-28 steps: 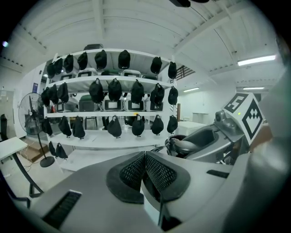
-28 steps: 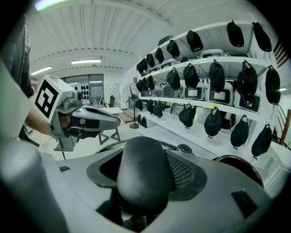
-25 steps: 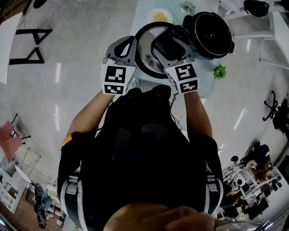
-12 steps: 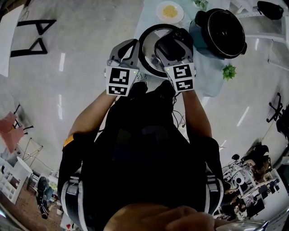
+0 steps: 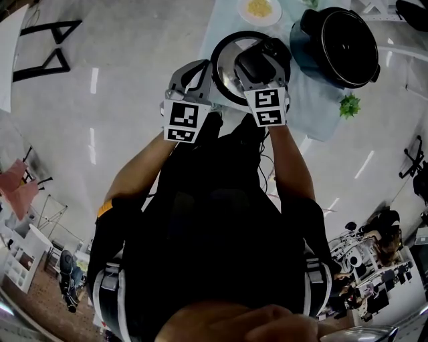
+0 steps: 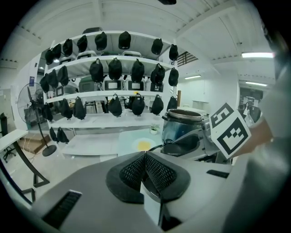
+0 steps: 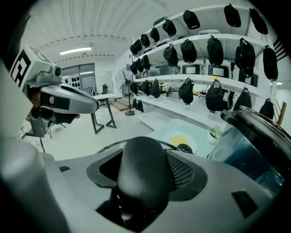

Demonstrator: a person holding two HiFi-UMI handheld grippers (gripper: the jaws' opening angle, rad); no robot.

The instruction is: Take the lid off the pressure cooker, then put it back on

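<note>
- Looking down at the counter (image 5: pixel 309 100), with the open pressure cooker pot (image 5: pixel 341 43) on its far right.
- Holding the lid (image 5: pixel 226 70) off the pot, left of it and apart, above the counter's near edge.
- Clamping the right gripper (image 7: pixel 148 182) tight on the lid's black handle (image 7: pixel 141 159).
- Holding the left gripper (image 6: pixel 145 166) closed, pads touching, just beside the lid rim.
- Passing the plate (image 5: pixel 259 8) of yellow food beyond the lid.

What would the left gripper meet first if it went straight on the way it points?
Likely nothing near: the left gripper, tongs shut, aims left of the lid, above the table and plate, toward the far shelves. Depth unclear.
</note>
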